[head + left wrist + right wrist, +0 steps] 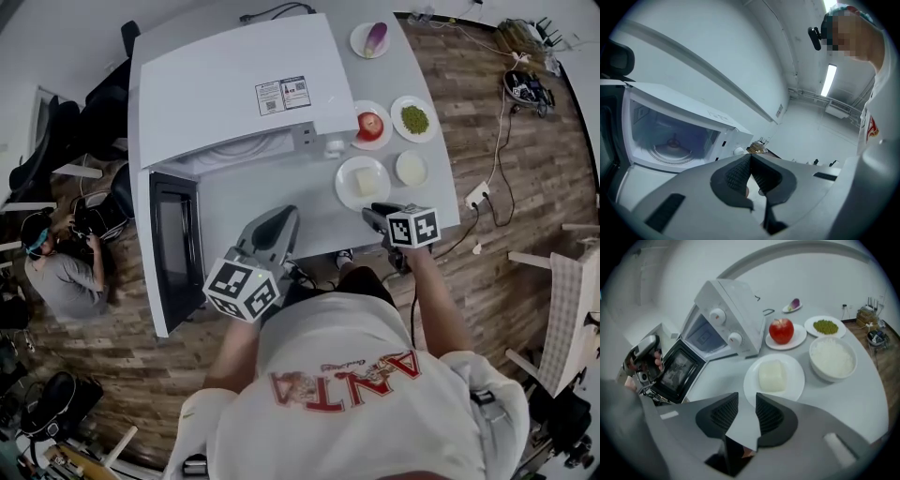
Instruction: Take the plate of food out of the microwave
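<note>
The white microwave (234,94) stands on the grey table (281,197) with its dark door (173,248) swung open toward the near left. Its cavity (670,136) holds only the glass turntable (672,151). A white plate with a pale block of food (363,181) rests on the table right of the microwave, just beyond my right gripper (375,214). In the right gripper view that plate (774,377) lies ahead of the right gripper (746,401), whose jaws stand apart with nothing between them. My left gripper (281,220) hovers near the open door; the left gripper (751,161) is shut and empty.
Farther back on the table are a plate with a red apple (371,125), a plate of green peas (413,119), a bowl of rice (411,168) and a plate with an eggplant (373,39). A person (56,272) sits on the floor at the left. A power strip (478,194) lies on the floor right.
</note>
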The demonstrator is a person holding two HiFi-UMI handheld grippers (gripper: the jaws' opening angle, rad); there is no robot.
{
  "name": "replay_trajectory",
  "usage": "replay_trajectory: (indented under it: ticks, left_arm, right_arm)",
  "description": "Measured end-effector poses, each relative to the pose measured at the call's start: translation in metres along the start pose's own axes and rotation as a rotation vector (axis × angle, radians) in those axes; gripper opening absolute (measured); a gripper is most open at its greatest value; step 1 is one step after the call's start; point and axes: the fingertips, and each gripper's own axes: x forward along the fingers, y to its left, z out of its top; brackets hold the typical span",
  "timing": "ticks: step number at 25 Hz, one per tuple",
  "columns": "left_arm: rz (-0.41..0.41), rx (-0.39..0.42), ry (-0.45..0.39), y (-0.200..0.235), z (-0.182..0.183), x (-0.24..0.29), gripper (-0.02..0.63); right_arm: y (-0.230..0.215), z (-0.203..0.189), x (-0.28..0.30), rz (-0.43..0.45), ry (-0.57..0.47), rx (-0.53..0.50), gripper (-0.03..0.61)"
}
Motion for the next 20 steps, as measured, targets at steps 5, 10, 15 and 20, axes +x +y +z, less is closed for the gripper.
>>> replay_trajectory:
  ticks: [5, 10, 15, 20]
  left_arm:
    - [0.005, 0.028, -0.051, -0.006, 0.021, 0.005, 0.009]
    - [0.005, 0.078, -0.105, -0.023, 0.046, 0.01, 0.009]
    - [-0.007, 0.135, -0.156, -0.043, 0.072, 0.014, 0.009]
    - [0.008, 0.23, -0.18, -0.056, 0.093, 0.009, 0.009]
  right_arm:
    - [0.018, 0.061, -0.044, 0.026, -0.231, -0.048, 0.003]
    - [0.047, 0.119, -0.101, 0.116, -0.458, -0.066, 0.003]
    - [0.079, 0.17, -0.156, 0.149, -0.656, -0.149, 0.002]
    - [0.109, 0.199, -0.21, 0.143, -0.81, -0.246, 0.002]
